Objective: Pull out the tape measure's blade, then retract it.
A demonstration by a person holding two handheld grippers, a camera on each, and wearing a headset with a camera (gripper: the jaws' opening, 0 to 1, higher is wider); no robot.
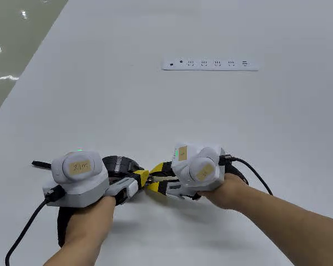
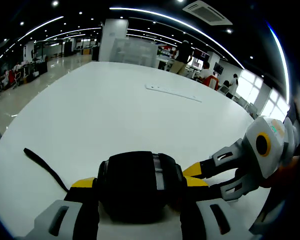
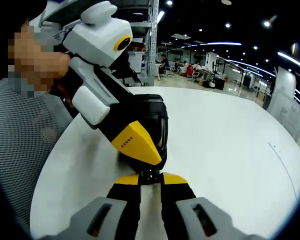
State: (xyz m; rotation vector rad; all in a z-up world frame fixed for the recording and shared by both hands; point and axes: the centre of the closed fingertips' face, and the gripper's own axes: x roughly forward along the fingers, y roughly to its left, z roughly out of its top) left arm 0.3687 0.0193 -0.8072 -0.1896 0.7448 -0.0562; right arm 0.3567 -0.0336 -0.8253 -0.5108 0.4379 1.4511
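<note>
A: Where is the tape measure?
B: The black tape measure (image 1: 121, 164) sits on the white tabletop (image 1: 155, 100), close to the person, between the two grippers. Its dark strap (image 1: 41, 164) lies flat on the surface, trailing off to the left.
A: Left gripper?
B: The left gripper (image 2: 137, 182) has its jaws clamped around the case. One yellow tip touches each side.
A: Right gripper?
B: The right gripper (image 3: 150, 179) has its jaws almost pressed together, pinching the small dark end tab (image 3: 150, 174) of the blade. The tab lies right against the case. The two grippers' tips nearly meet there.
A: Anything else on the surface?
B: A white power strip (image 1: 211, 63) lies on the far side, well apart from the work.
</note>
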